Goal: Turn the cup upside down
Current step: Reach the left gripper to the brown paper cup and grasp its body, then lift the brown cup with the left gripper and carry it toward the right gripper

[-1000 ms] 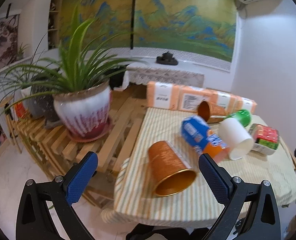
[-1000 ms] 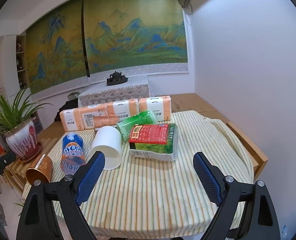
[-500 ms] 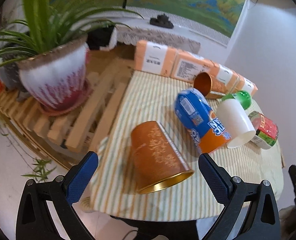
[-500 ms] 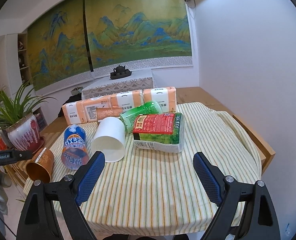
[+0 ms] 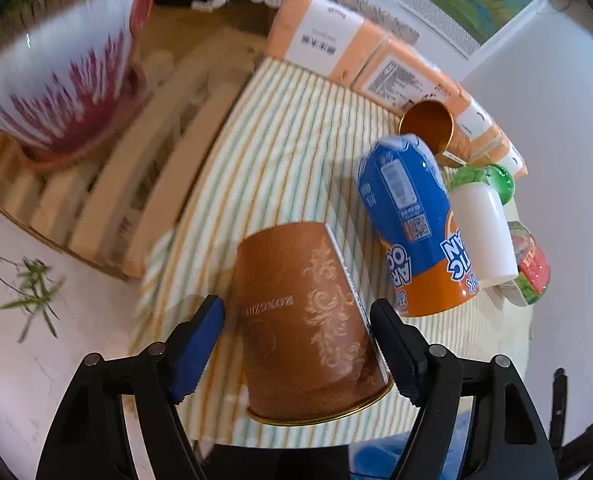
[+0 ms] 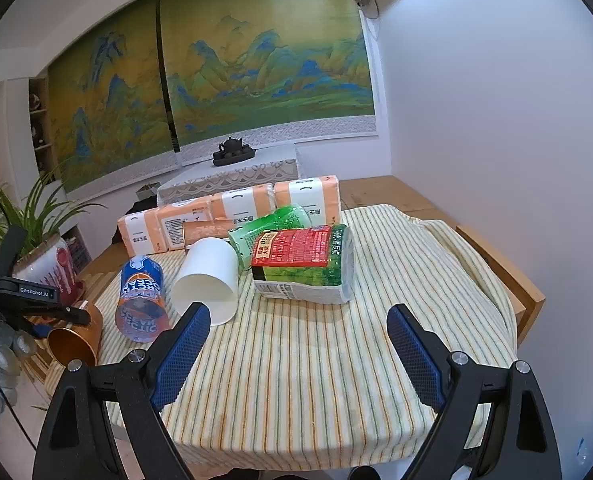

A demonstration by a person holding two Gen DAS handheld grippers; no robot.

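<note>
An orange-brown paper cup (image 5: 304, 320) with a gold rim lies on its side at the near left corner of the striped tablecloth (image 5: 280, 128), mouth toward the camera. My left gripper (image 5: 296, 328) straddles it, open, one finger on each side; the right finger is close to the cup wall, the left shows a small gap. The cup also shows in the right wrist view (image 6: 76, 336), with the left gripper (image 6: 56, 312) over it. My right gripper (image 6: 296, 344) is open and empty above the tablecloth's front.
A blue-orange bottle (image 5: 412, 224), a white cup (image 5: 482, 228), a second orange cup (image 5: 432, 128), a green bottle (image 6: 272, 228) and a red-green pack (image 6: 300, 264) lie on the table. Orange tissue packs (image 6: 232, 212) line the back. A potted plant (image 5: 56, 72) stands left.
My left gripper has dropped down and forward over the orange cup and its fingers have narrowed around it. The right gripper has shifted only a little.
</note>
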